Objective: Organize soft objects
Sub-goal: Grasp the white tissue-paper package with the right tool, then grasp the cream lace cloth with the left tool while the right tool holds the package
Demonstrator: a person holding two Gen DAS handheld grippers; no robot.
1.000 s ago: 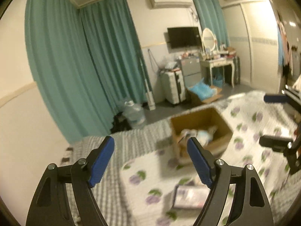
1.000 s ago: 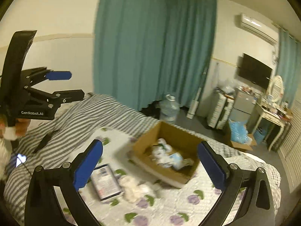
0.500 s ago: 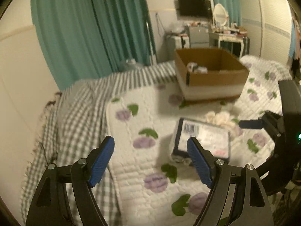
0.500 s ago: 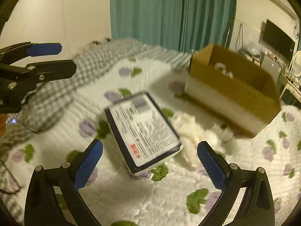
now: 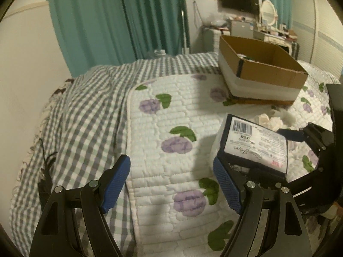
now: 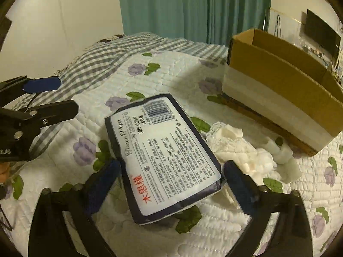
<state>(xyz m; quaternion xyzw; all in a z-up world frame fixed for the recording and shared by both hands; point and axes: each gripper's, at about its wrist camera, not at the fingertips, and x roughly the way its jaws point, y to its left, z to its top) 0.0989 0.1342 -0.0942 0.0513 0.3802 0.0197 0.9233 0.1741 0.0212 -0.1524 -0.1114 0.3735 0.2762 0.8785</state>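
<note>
Since half a second ago the right hand-held gripper (image 6: 171,173) has dropped in and now straddles the tissue pack (image 6: 163,150) at centre frame, fingers touching its sides, looks like it's pinching it. So the pickup's probably starting. The left hand-held gripper (image 5: 171,184) sits spread, holding nothing, over the quilt (image 5: 171,115). The cardboard box (image 6: 285,94) is upper right; white socks (image 6: 235,147) lie between.

A dark-blue tissue paper pack (image 6: 166,158), white label up, sits tilted at frame centre. Right of it, crumpled white socks (image 6: 240,150) lie on the quilt before an open cardboard box (image 6: 285,92).
</note>
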